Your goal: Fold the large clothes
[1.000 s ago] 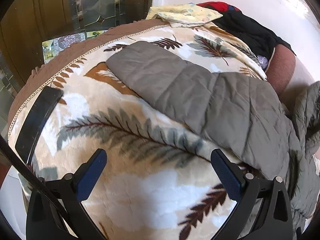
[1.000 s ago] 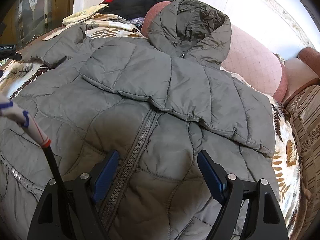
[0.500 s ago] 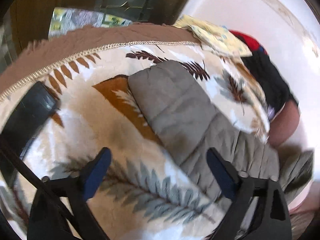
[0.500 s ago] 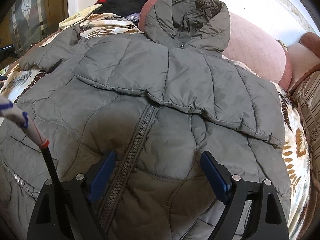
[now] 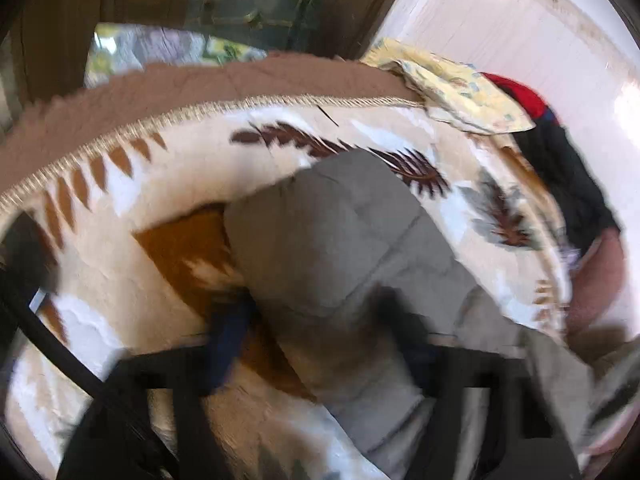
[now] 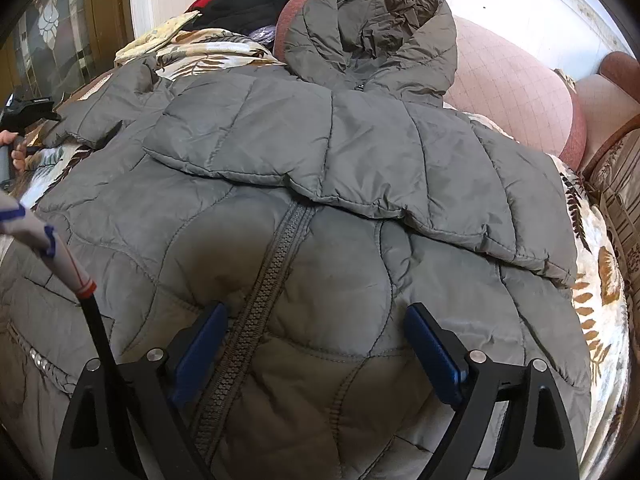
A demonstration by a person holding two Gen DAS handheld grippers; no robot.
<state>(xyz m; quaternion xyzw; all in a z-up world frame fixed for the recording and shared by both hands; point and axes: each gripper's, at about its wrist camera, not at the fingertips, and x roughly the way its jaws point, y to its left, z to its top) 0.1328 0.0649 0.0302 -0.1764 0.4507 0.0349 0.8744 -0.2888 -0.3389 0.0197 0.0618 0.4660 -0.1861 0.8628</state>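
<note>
We're looking at a big leaf-print blanket [image 5: 168, 184] covering the bed, w/ a grey quilted hooded jacket [image 6: 332, 280] lying spread on top of it, front up, zipper [image 6: 256, 312] running down the middle and the hood [image 6: 372, 28] resting against a pink cushion [image 6: 516, 92] at the far end. One sleeve is lying folded across the chest [image 6: 320, 152]; the other sleeve [image 5: 344, 248] is stretching out over the blanket toward the brown fringed edge.

The right gripper [image 6: 316, 344] is hovering over the lower front of the jacket, its blue pads [image 6: 430, 350] standing wide apart either side of the zipper. The jaws have just been opening a bit further and they're gripping nothing; whether the pad tips are brushing the fabric we can't tell.

The left gripper [image 5: 320, 328] is sitting over the outstretched sleeve, pic badly motion-blurred. Its jaws have just been closing and are now standing much narrower, w/ the sleeve's width between them. One blue pad [image 5: 230, 332] is lying at the sleeve's edge by the blanket, the other is a dark smear on the grey fabric. Whether they're actually pinching the sleeve we can't tell.

At the far left of the right view, a hand [image 6: 16, 148] is holding the left tool's handle.
</note>
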